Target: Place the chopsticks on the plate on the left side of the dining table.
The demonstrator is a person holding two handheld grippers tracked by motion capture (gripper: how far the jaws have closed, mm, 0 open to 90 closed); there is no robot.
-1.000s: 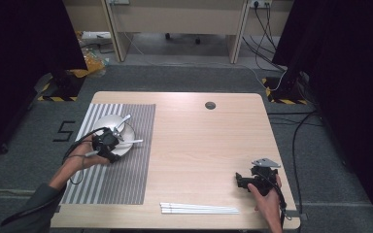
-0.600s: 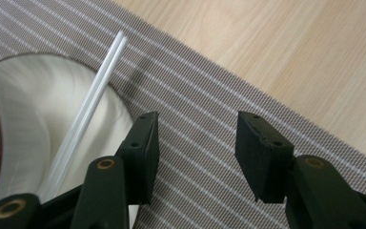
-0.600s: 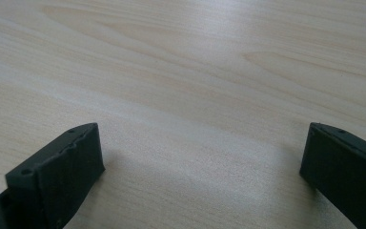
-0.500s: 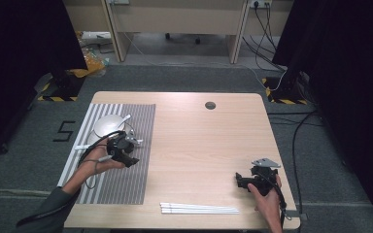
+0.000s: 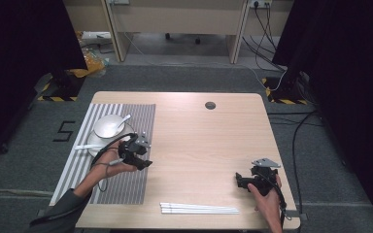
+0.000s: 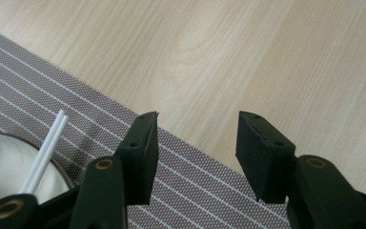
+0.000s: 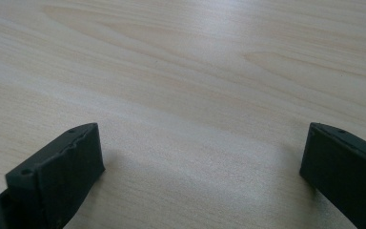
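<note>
**Both claws empty over wood and weave**

My left claw [image 5: 143, 162] hangs at the right edge of the placemat [image 5: 126, 182], its two black jaws parted with nothing between them. In the left gripper view [image 6: 196, 157] the jaw pads are flat, matte blocks, each with small screw holes. The placemat beneath is a fine woven mesh, grey-brown, ruled with thin white lines.

Just behind that claw on the placemat sit two round white dishes: a glossy bowl [image 5: 108, 126] with one white spoon [image 5: 123, 121] leaning in it, resting on a plate [image 5: 93, 143]. A pair of slim white chopsticks [image 5: 86, 146] lies across the plate; their straight round shafts show in the left gripper view [image 6: 45, 151].

My right claw [image 5: 240, 180] rests low near the surface's [image 5: 199, 141] right front corner, jaws spread wide and empty [image 7: 200, 167] over pale, smooth wood grain.

A second bundle of long white chopsticks [image 5: 199, 209] lies along the front edge; I cannot count them.
</note>
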